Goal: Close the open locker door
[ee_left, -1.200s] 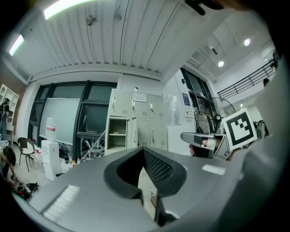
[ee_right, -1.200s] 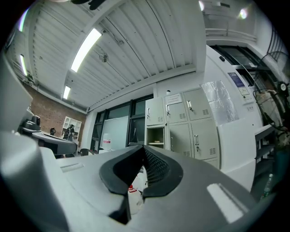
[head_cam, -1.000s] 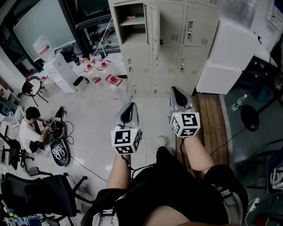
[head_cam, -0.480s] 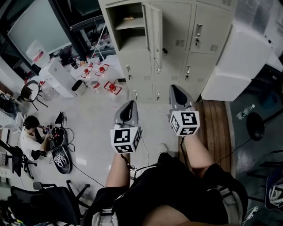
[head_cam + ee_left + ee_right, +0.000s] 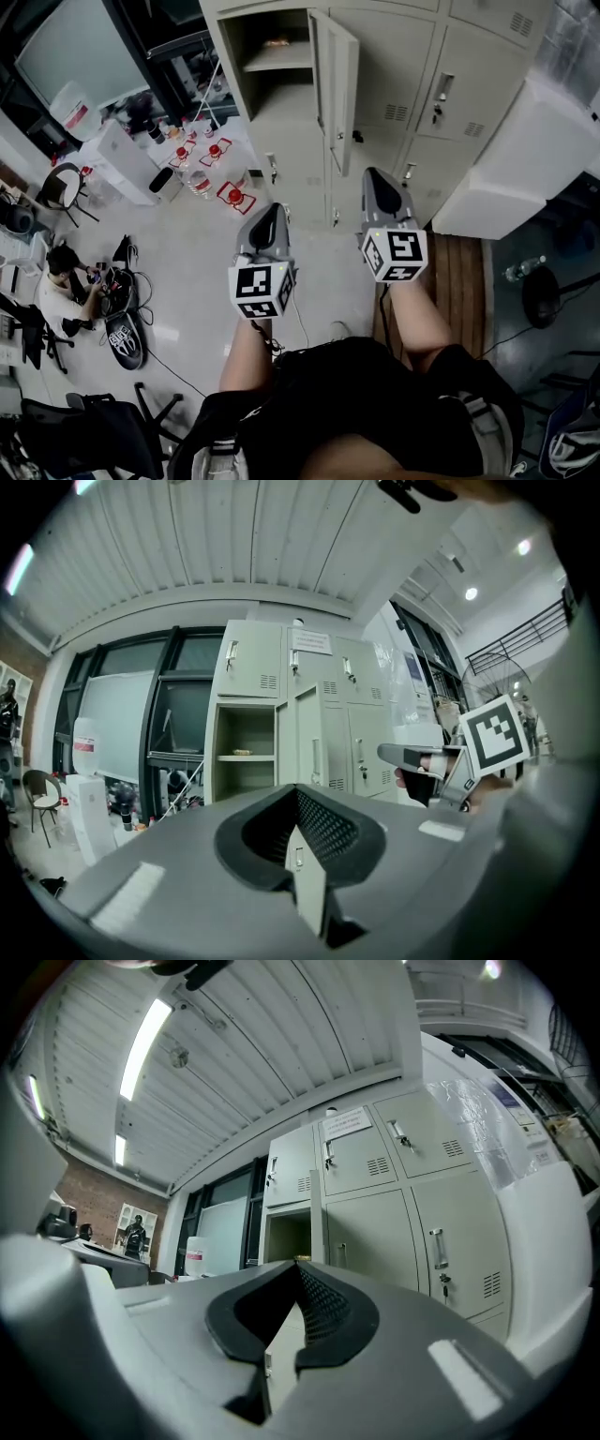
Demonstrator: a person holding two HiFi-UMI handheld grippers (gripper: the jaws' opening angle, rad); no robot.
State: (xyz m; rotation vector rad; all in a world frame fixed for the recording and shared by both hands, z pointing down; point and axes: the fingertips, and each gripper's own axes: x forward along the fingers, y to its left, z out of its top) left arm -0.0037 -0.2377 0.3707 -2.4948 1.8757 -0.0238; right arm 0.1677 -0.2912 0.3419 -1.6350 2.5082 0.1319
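The left gripper [image 5: 269, 217] and right gripper [image 5: 378, 180] are hovering with jaws pressed together, holding nothing, both pointing toward the locker door [image 5: 339, 89], which is standing open from its upper compartment [image 5: 262, 23] ahead.

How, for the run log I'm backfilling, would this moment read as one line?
locker door: open | left gripper: shut, empty | right gripper: shut, empty | door contact: none

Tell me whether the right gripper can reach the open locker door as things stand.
Not from here, probably: the right gripper, jaws shut, hangs short of the open locker door. Nothing stands between them, so a step closer should do.
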